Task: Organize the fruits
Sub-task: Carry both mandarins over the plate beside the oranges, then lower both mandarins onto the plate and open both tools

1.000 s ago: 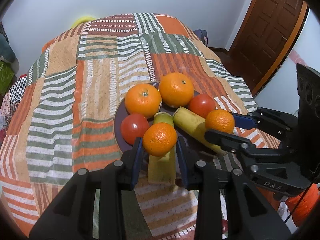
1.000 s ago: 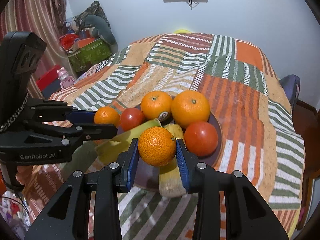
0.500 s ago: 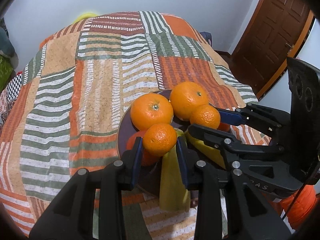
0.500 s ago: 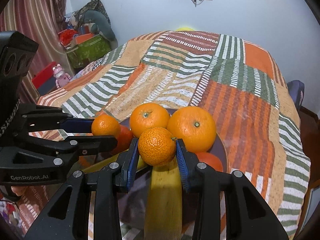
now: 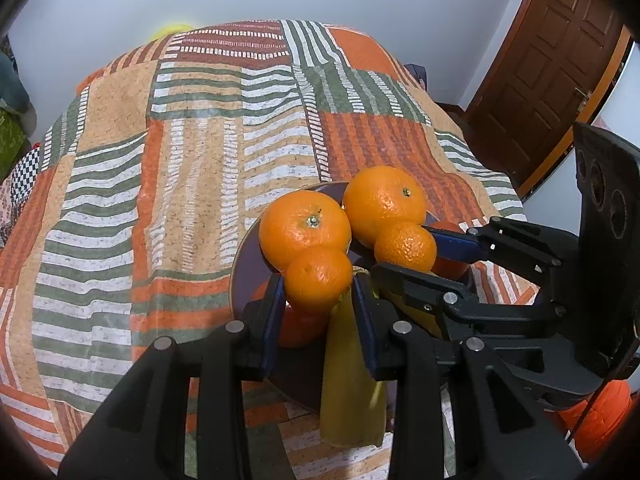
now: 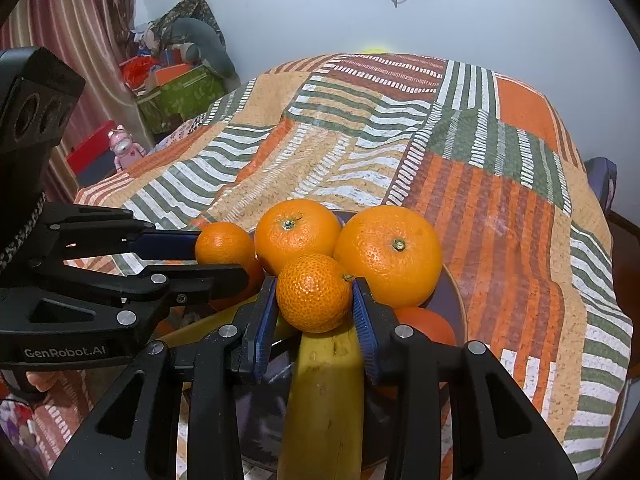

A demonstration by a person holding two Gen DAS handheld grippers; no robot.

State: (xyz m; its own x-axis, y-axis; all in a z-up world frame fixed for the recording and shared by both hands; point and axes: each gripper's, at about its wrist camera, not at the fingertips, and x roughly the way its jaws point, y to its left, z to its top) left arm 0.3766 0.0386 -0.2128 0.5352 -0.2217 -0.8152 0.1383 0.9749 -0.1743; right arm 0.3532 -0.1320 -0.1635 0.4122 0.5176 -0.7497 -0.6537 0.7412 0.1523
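Note:
A dark round plate (image 5: 246,270) (image 6: 454,294) on the patchwork cloth holds two large oranges (image 5: 304,226) (image 6: 388,254), tomatoes (image 6: 426,324) and bananas (image 5: 348,368) (image 6: 324,396). My left gripper (image 5: 319,292) is shut on a small mandarin (image 5: 319,278) low over the plate's near side. My right gripper (image 6: 314,300) is shut on another small mandarin (image 6: 314,298), close beside the two oranges. Each gripper also shows in the other view, the right gripper (image 5: 404,250) and the left gripper (image 6: 224,250). Both mandarins sit side by side in front of the oranges.
The patchwork cloth (image 5: 192,152) covers a rounded table and falls off at its edges. A brown door (image 5: 548,64) stands at the right. Boxes and toys (image 6: 176,76) pile up by a curtain at the left. A wall (image 6: 320,12) is behind the table.
Both grippers have come lower and further in over the plate with their mandarins, which now sit close against the two large oranges. The tomatoes and bananas are more hidden beneath them.

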